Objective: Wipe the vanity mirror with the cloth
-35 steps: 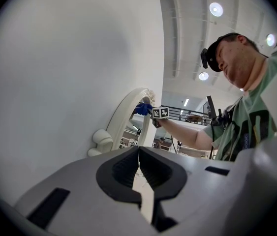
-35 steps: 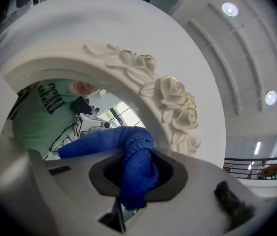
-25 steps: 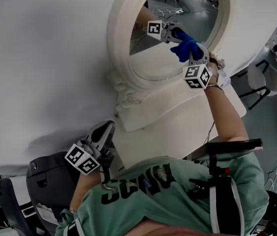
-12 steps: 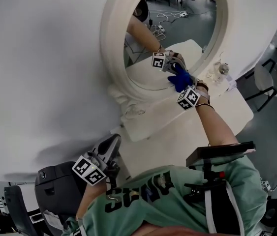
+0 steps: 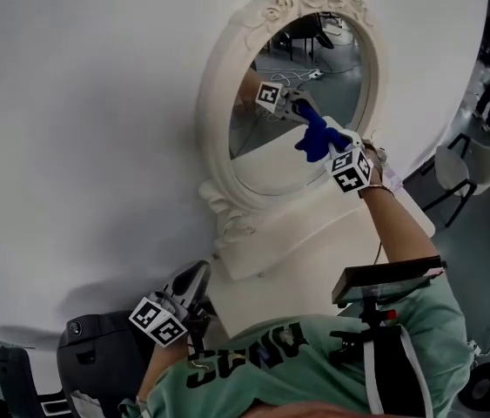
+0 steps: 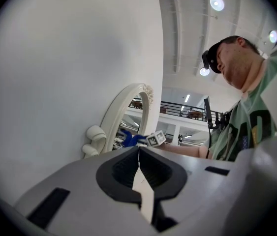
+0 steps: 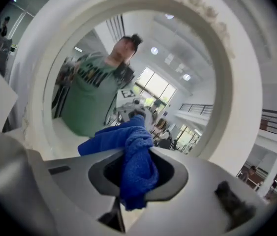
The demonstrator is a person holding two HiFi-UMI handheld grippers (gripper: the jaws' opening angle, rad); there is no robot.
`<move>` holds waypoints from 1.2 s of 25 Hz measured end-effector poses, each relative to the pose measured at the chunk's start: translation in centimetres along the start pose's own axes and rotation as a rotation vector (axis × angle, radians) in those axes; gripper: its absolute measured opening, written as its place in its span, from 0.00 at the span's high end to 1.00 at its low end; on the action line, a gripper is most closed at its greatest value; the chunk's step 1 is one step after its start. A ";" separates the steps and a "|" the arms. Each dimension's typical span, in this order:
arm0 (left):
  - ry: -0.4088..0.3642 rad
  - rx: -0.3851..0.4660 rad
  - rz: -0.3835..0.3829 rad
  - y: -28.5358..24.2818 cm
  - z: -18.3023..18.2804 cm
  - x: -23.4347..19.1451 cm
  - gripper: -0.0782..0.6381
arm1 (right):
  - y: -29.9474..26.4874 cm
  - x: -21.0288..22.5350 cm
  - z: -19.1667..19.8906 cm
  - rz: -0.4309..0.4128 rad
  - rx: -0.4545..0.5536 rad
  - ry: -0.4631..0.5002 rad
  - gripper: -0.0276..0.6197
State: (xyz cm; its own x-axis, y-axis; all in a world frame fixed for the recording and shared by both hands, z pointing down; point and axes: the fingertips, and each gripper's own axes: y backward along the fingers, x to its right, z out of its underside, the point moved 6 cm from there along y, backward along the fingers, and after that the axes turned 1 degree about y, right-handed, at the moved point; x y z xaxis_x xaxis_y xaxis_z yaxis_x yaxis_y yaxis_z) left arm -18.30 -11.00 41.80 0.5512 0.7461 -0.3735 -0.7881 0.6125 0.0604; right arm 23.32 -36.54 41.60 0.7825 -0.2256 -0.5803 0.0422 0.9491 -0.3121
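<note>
1. 1 stroke under way: right gripper (image 5: 330, 148), clamped on blue cloth (image 5: 312, 138), has slid up from the lower glass to mid vanity mirror (image 5: 258, 151).
2. Cloth looks pressed to the glass, so wiping likely continues.
3. Left gripper (image 6: 139, 154): jaws closed, empty, idle low.

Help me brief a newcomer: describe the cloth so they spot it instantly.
Against the white wall is an oval, cream-framed mirror. In front of it, the right hand-held gripper is shut on a bunched cloth. It is the only bright blue thing in sight.
</note>
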 end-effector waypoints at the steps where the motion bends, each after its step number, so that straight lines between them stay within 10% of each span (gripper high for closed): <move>1: -0.002 0.010 0.003 0.2 -0.2 -0.1 0.87 | 1.7 3.0 -3.3 0.061 0.081 -0.017 0.83; 5: -0.010 0.050 0.011 1.0 -0.9 0.0 0.87 | 7.9 12.3 -15.2 0.296 0.335 0.018 0.83; 9: -0.006 0.079 0.014 1.9 -1.0 0.1 0.87 | 9.1 16.6 -20.5 0.390 0.362 0.017 0.83; 30: 0.029 0.138 0.006 4.0 -1.7 -1.4 0.87 | 6.8 17.0 -21.9 0.405 0.324 -0.145 0.84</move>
State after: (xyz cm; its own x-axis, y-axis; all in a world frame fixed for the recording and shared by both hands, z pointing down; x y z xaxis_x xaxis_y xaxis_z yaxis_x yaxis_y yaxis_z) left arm -22.72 -10.06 41.00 0.5364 0.7434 -0.3995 -0.7453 0.6394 0.1890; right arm 23.35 -38.70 13.11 0.8526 0.1839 -0.4891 -0.1098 0.9782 0.1764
